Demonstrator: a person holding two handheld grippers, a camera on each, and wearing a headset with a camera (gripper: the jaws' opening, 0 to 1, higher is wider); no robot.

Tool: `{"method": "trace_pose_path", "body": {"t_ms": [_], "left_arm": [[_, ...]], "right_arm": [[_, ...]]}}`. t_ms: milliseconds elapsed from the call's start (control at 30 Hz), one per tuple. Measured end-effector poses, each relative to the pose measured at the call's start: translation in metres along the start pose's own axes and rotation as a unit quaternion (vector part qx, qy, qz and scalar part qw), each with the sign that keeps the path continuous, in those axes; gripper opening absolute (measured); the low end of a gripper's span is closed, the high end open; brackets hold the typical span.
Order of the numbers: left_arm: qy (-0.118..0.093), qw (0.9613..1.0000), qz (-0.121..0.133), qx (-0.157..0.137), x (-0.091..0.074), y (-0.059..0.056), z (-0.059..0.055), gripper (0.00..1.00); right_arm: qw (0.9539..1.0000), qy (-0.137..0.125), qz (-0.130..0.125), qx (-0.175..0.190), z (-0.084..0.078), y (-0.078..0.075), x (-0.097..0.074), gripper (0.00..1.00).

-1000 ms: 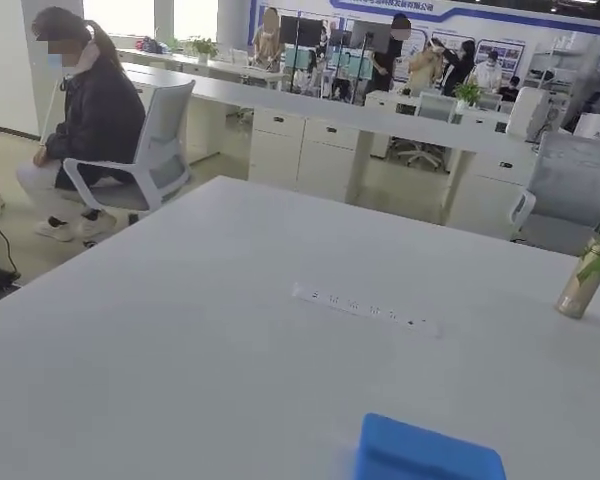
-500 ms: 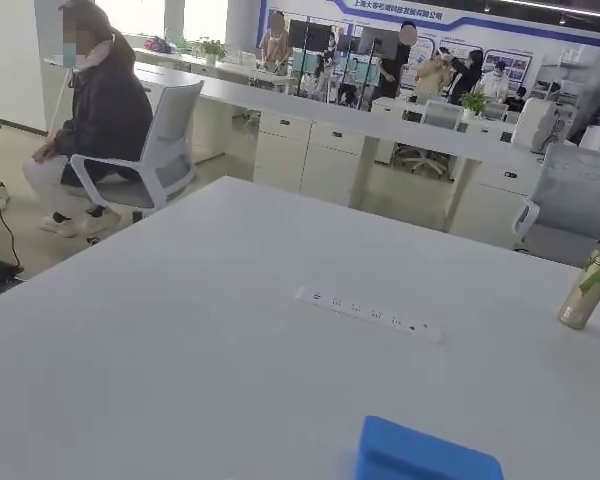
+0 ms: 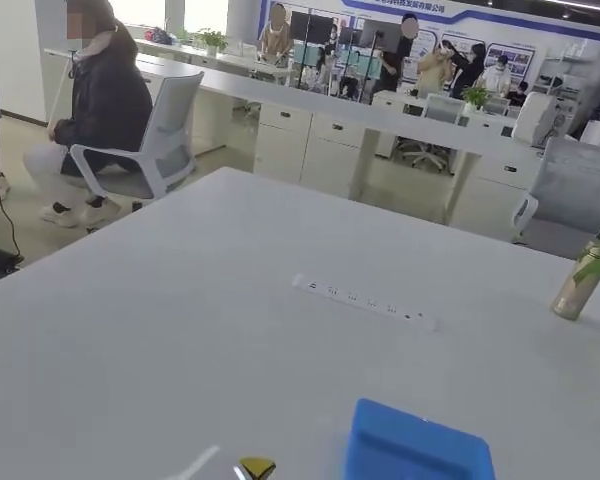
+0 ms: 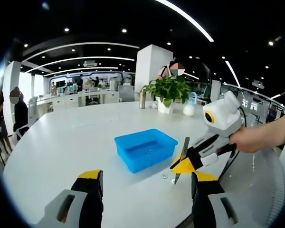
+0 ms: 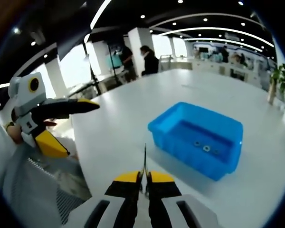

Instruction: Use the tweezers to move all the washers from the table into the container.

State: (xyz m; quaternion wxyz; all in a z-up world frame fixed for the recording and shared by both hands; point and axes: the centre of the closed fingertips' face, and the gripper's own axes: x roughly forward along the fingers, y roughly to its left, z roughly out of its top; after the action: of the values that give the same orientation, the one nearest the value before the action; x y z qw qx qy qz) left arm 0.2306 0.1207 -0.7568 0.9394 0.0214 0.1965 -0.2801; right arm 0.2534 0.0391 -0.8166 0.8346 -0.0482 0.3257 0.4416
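Beside the blue container [image 3: 420,445], a gripper [image 3: 255,467] has just crept into the head view. Now the right gripper [image 5: 143,176] pinches the tweezers [image 5: 145,159], the left gripper [image 4: 147,176] is spread, and one washer [image 4: 165,176] waits on the table [image 4: 61,142]. A pickup looks near.

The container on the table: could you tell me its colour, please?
The container is bright blue, clearest in the right gripper view.

The counter [image 3: 180,330] looked smooth and white, with a faint sheen. The container [image 5: 199,128], right of centre in the right gripper view, was smooth blue plastic with a soft gloss. The washers [image 5: 206,148] in it looked like dull grey metal. The tweezers [image 4: 186,145] were thin bare metal. The left gripper [image 4: 146,176] had fingers [image 4: 91,183] of matt black plastic with yellow tips.
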Motion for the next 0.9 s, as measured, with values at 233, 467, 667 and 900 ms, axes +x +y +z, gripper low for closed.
{"method": "trace_pose_path", "body": {"t_ms": [233, 467, 667, 900], "left_arm": [[0.003, 1.0, -0.005, 0.004, 0.0008, -0.0018, -0.0009, 0.76], [0.004, 1.0, -0.005, 0.006, 0.0009, -0.0016, -0.001, 0.76], [0.004, 1.0, -0.006, 0.007, 0.0009, -0.0018, -0.0008, 0.76], [0.006, 0.9999, -0.006, 0.009, 0.0013, -0.0018, -0.0019, 0.75]], "right_arm": [[0.9999, -0.003, -0.009, 0.005, 0.0026, 0.003, -0.0034, 0.03], [1.0, -0.002, -0.001, -0.002, 0.0026, 0.0062, -0.0008, 0.04], [0.9999, 0.0, -0.005, -0.011, 0.0012, 0.0035, 0.0013, 0.04], [0.9999, -0.004, -0.002, -0.014, 0.0014, 0.0062, 0.0015, 0.04]]}}
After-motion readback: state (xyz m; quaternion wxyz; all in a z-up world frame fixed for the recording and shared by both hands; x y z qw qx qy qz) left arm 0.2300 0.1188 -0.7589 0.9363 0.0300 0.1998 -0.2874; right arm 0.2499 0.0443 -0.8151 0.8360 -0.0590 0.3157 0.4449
